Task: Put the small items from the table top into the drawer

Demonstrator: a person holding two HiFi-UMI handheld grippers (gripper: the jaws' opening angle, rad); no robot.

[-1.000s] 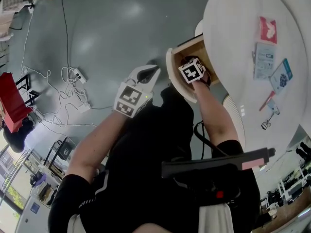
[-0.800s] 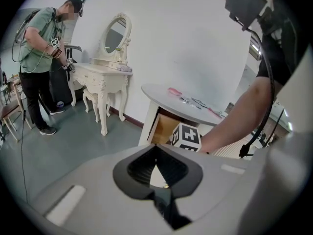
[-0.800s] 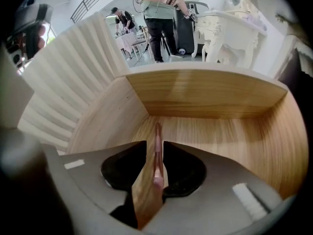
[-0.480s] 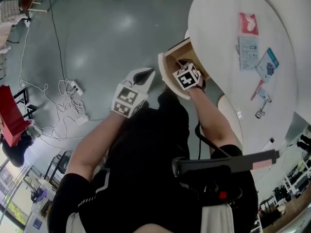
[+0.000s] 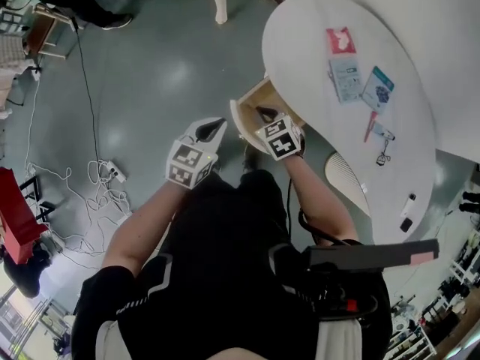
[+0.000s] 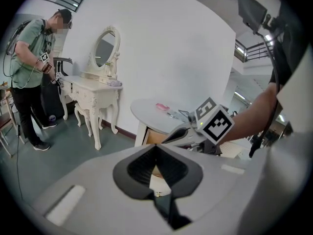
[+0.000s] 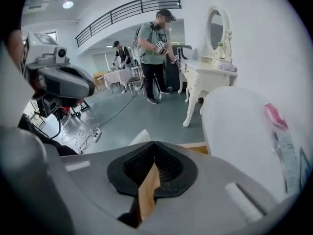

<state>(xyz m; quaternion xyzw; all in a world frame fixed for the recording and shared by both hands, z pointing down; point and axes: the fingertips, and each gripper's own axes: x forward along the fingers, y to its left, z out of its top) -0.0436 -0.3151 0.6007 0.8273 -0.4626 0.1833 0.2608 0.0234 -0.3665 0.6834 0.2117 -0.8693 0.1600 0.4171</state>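
The wooden drawer (image 5: pixel 241 118) stands pulled out from under the round white table (image 5: pixel 300 43). My right gripper (image 5: pixel 262 113) is shut with nothing in it, its tips over the drawer's near end; wood shows through the slit of my right gripper (image 7: pixel 154 143). My left gripper (image 5: pixel 216 124) is shut and empty, just left of the drawer front. On the table lie a pink packet (image 5: pixel 340 40), a white packet (image 5: pixel 345 75), a blue-and-white packet (image 5: pixel 377 90), a red pen (image 5: pixel 370 126), a binder clip (image 5: pixel 382 153) and a small black item (image 5: pixel 406 223).
White cables and a power strip (image 5: pixel 112 172) lie on the grey floor to the left. A white dressing table with an oval mirror (image 6: pixel 98 89) stands beyond, with a person (image 6: pixel 29 77) beside it. A white slatted seat (image 5: pixel 346 180) sits against the table's near side.
The right gripper has drawn back from deep in the drawer to its near end. The head view has swung, so table and drawer sit further left. The left gripper stays shut beside the drawer.
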